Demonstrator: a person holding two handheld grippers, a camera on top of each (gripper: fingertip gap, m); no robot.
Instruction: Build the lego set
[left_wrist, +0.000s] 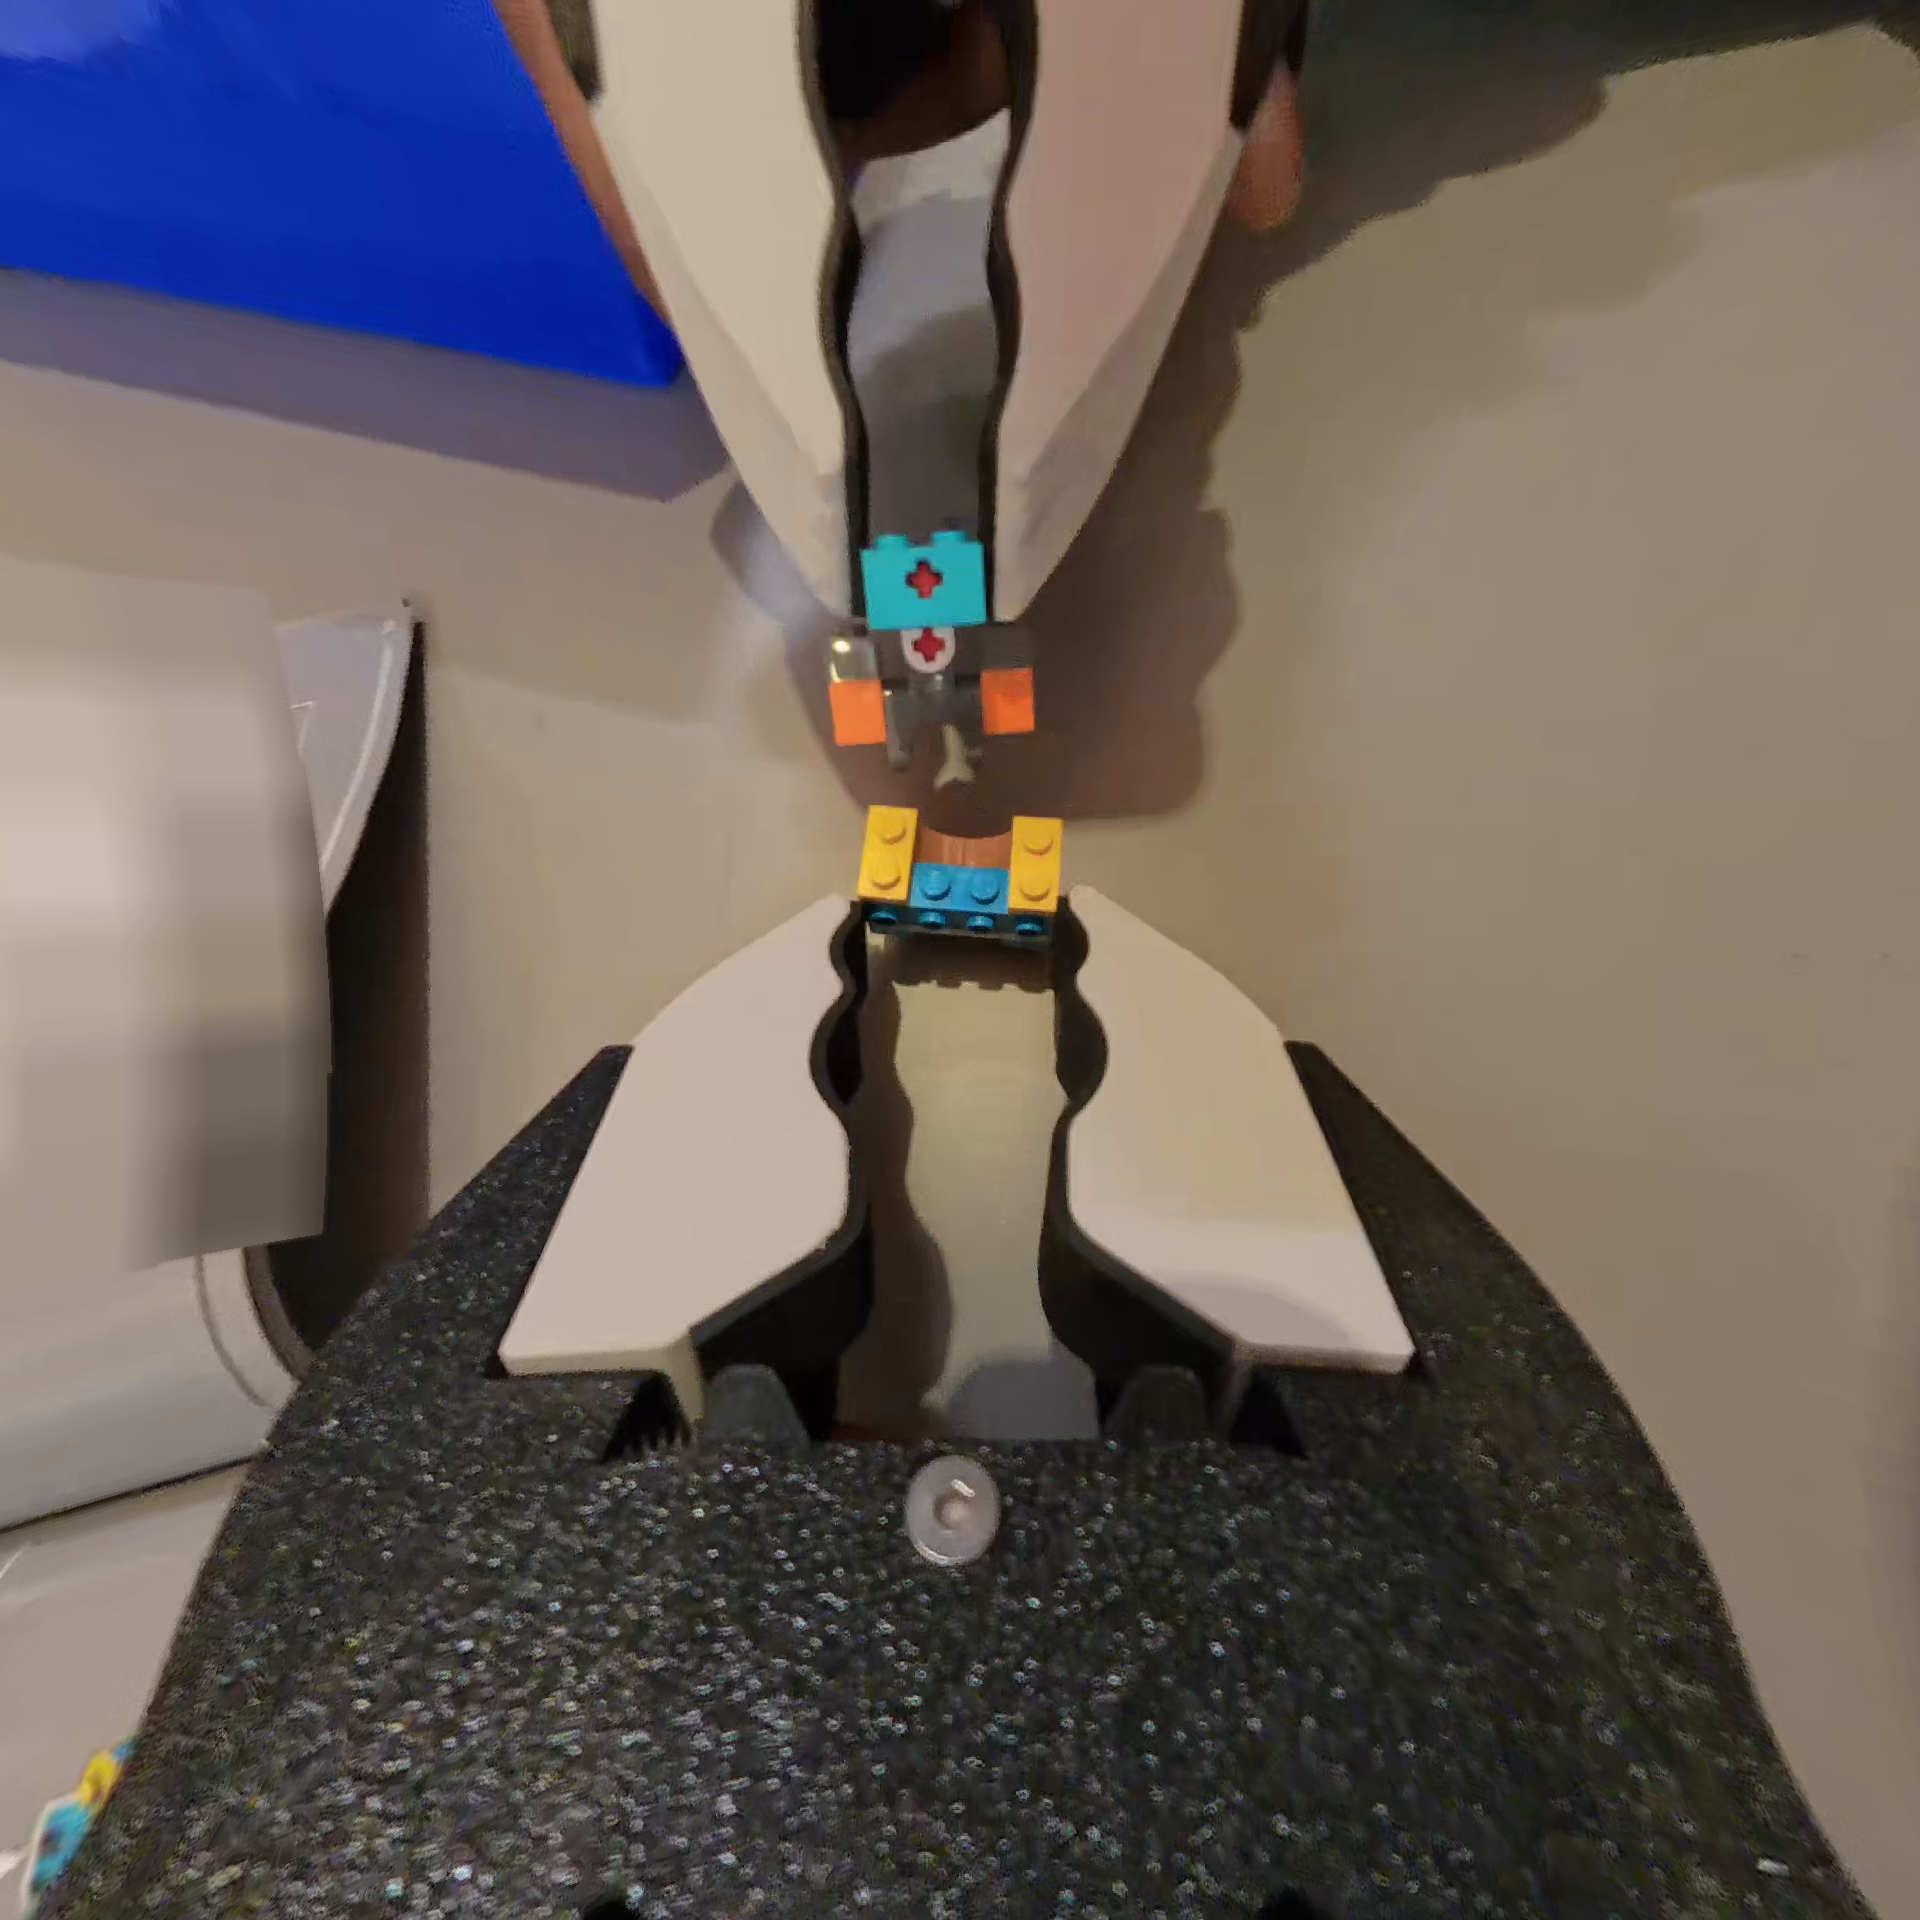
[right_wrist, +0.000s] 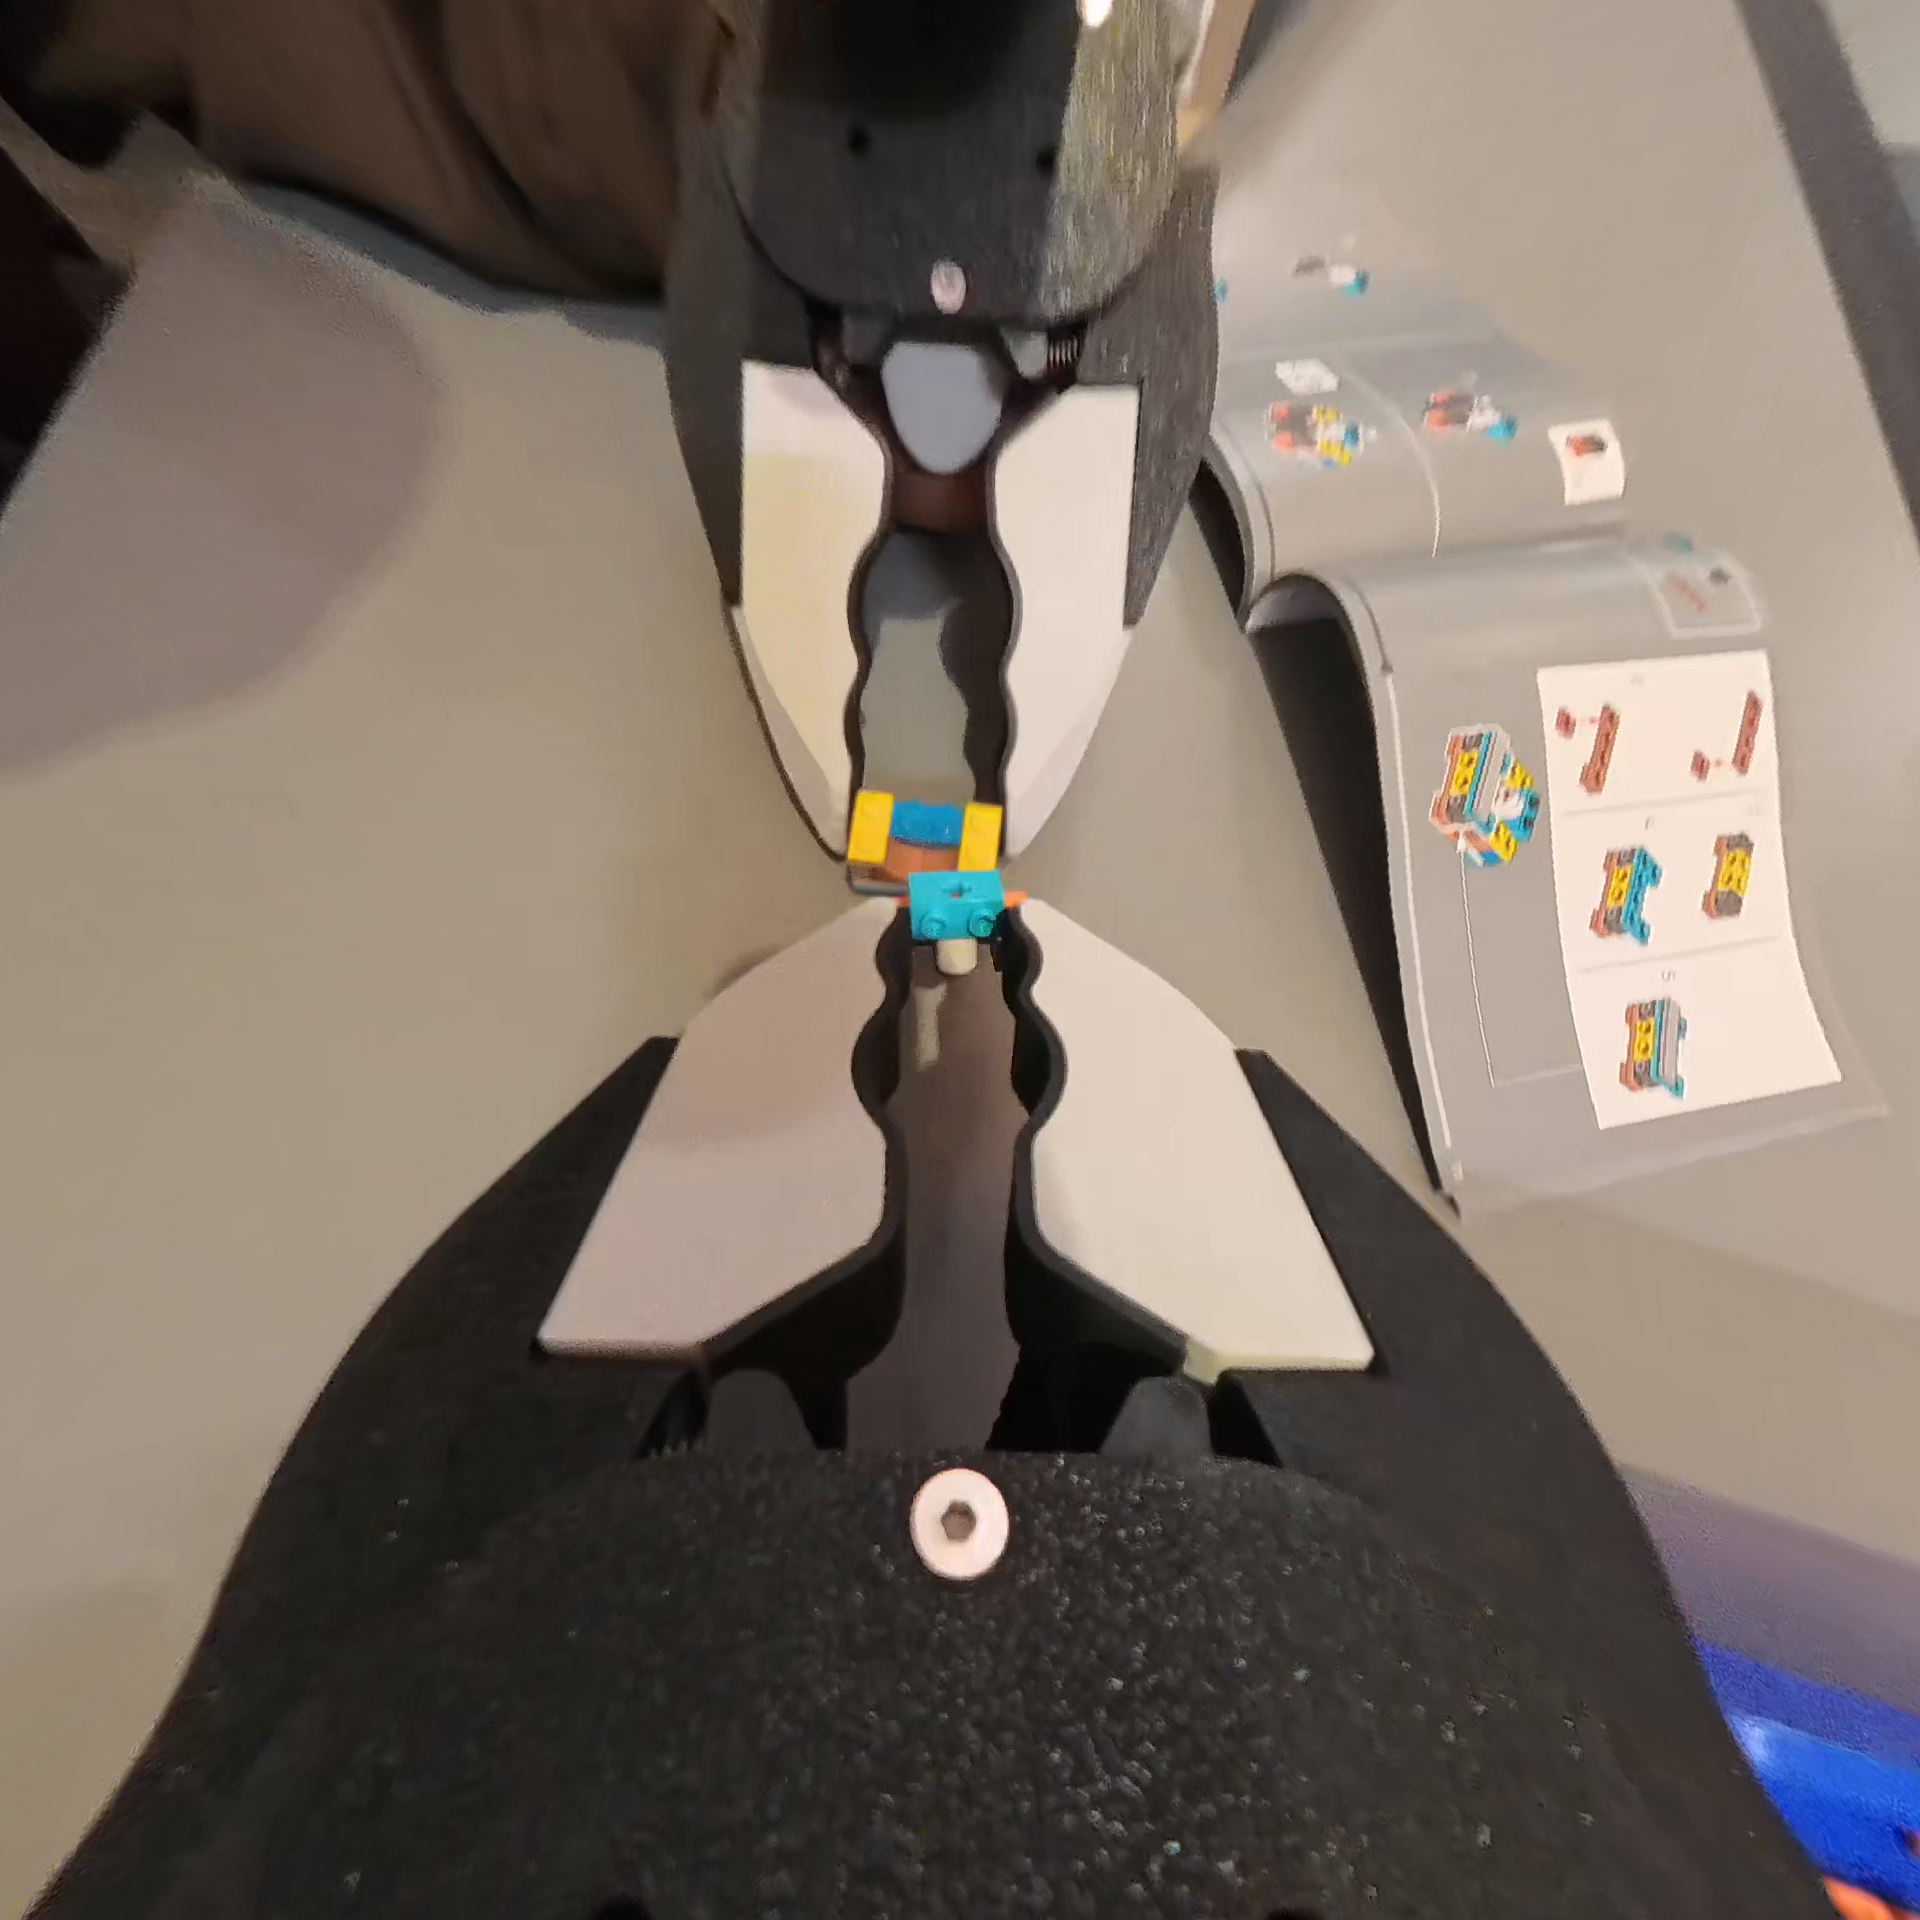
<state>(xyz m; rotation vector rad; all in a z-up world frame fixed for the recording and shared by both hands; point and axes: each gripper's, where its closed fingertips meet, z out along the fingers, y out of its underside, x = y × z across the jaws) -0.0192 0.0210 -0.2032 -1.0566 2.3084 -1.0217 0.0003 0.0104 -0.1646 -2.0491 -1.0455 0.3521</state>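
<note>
My left gripper (left_wrist: 961, 920) is shut on a small lego assembly (left_wrist: 961, 868) of yellow, blue and brown bricks; it also shows in the right wrist view (right_wrist: 925, 831). My right gripper (right_wrist: 956, 920) is shut on a second assembly (right_wrist: 956, 899): a teal brick with a red cross-shaped pin, grey parts and orange pieces, seen clearly in the left wrist view (left_wrist: 930, 644). The two grippers face each other tip to tip above the table. In the left wrist view a small gap separates the two assemblies; in the right wrist view they overlap, and I cannot tell whether they touch.
An open instruction booklet (right_wrist: 1621, 831) lies on the beige table (right_wrist: 364, 935) to the right. A blue box (left_wrist: 312, 177) sits at the far left of the left wrist view. Loose lego pieces (left_wrist: 73, 1818) lie at the lower left edge. White paper (left_wrist: 156, 914) lies on the left. Left tips to right tips: about 5 cm.
</note>
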